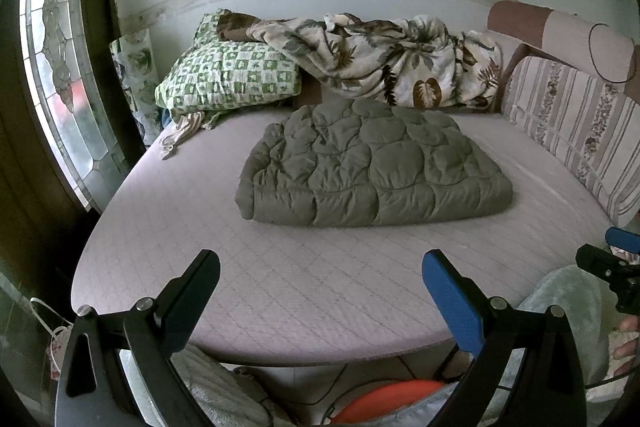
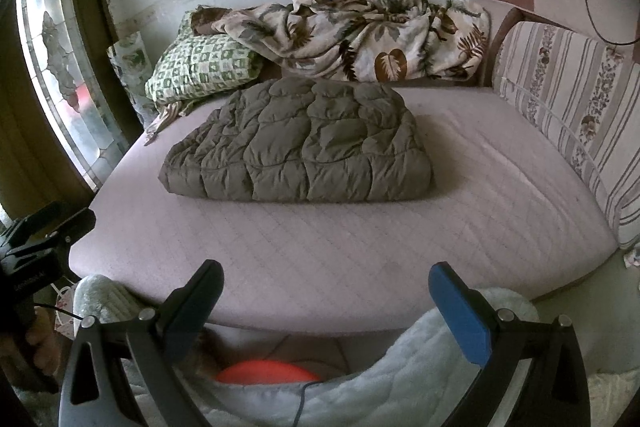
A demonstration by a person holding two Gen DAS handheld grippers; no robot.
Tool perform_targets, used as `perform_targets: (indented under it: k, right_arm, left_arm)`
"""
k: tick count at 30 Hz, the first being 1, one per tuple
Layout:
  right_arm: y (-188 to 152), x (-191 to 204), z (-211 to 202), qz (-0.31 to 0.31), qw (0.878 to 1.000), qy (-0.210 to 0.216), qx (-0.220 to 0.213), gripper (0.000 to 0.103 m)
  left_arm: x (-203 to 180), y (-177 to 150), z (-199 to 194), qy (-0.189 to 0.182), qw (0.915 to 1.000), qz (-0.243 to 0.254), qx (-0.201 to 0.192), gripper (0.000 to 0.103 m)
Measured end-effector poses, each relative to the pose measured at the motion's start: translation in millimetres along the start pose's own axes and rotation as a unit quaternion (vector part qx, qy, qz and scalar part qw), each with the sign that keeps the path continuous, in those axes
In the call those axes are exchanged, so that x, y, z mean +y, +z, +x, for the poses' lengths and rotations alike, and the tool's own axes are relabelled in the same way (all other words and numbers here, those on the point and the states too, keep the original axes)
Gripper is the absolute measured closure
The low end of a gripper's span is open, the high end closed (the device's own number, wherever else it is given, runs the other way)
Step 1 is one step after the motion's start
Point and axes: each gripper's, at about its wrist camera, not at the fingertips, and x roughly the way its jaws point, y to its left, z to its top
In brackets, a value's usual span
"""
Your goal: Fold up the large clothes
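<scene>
Folded olive quilted garment [image 1: 372, 165] lies flat near centre of bed [image 1: 280, 287], just in front of leaf-print blanket [image 1: 384, 63] and green checked pillow [image 1: 228, 77]. Left claw [image 1: 320, 291] hangs over bed's near edge, jaws spread wide, nothing between them. Right claw [image 2: 326, 301] likewise wide apart and holding nothing. Both well apart from garment. Striped cushion [image 2: 568, 123] w/ floral bands stands at bed's right side.
</scene>
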Motion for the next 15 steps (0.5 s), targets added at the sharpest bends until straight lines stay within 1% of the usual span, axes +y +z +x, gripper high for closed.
perform_targets:
  k: [15]
  right_arm:
    - [10,0,25,-0.002,1.0,0.002,0.027,0.0]
  left_arm:
    - [-1,6,25,0.0,0.9997,-0.004,0.026,0.002]
